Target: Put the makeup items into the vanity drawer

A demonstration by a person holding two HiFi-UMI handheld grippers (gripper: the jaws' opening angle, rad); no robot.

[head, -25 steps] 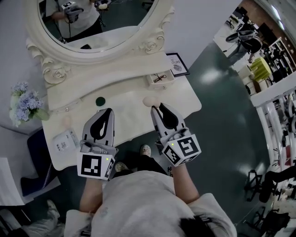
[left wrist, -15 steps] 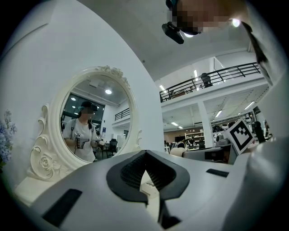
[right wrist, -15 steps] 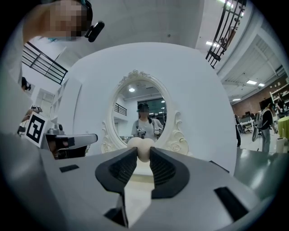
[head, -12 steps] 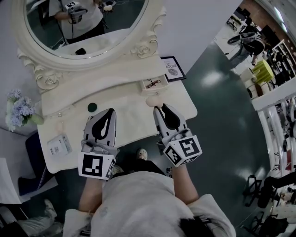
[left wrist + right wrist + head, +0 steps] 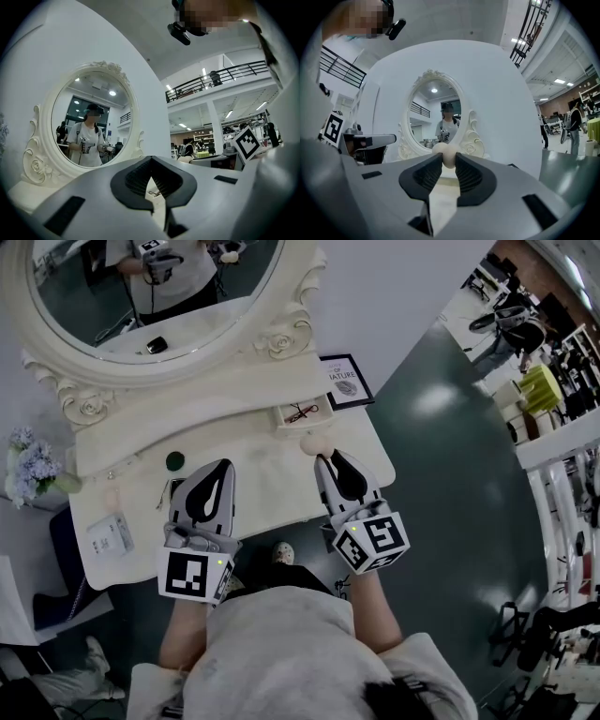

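Cream sponge (image 5: 445, 153) in right gripper (image 5: 447, 160)

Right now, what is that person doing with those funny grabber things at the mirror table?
A person stands at a white vanity table with a gripper in each hand. The right gripper has its jaws closed on a cream makeup sponge, held just over the tabletop. The left gripper is shut and empty.

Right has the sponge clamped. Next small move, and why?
Probably open the left gripper and take it to the drawer front of the vanity, while the right gripper simply holds. The right fingers are clamped on the cream sponge, the left fingers are shut on nothing, and no open drawer shows in the head view.
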